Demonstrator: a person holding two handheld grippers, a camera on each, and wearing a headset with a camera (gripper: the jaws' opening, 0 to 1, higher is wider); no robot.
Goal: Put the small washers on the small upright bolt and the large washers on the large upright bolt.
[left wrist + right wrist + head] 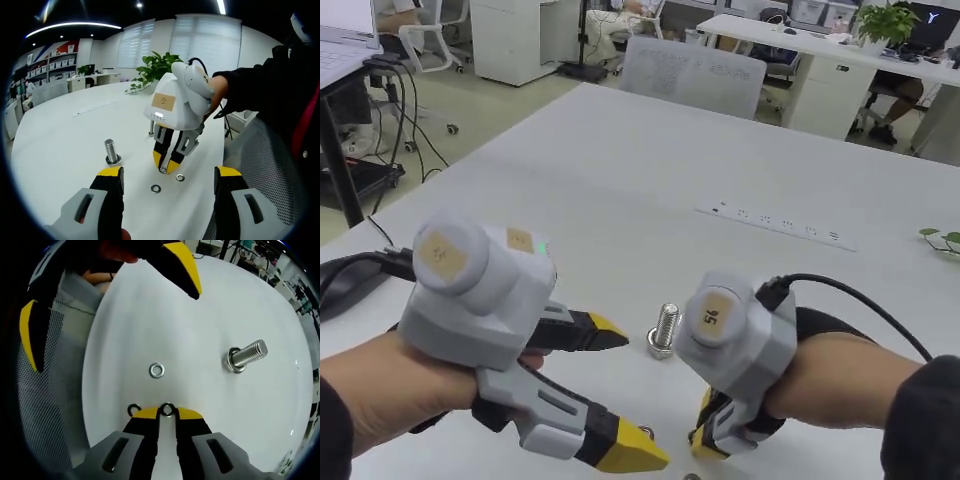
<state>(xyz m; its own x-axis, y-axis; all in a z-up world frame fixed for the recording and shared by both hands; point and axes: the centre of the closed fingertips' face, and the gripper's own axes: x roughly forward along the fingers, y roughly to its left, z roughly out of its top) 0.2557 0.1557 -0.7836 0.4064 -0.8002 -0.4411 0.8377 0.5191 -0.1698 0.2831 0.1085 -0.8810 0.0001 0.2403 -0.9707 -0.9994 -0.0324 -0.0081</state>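
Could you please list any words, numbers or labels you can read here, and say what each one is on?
"56", read sideways: tan sticker on the right gripper, which pinches a washer.
On the left gripper, the faded sticker: too faint to read.
On the power strip: markings too small to read.

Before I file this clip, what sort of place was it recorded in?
Most likely an open-plan office: a mesh office chair at the white worktable, more desks behind, and a potted plant.
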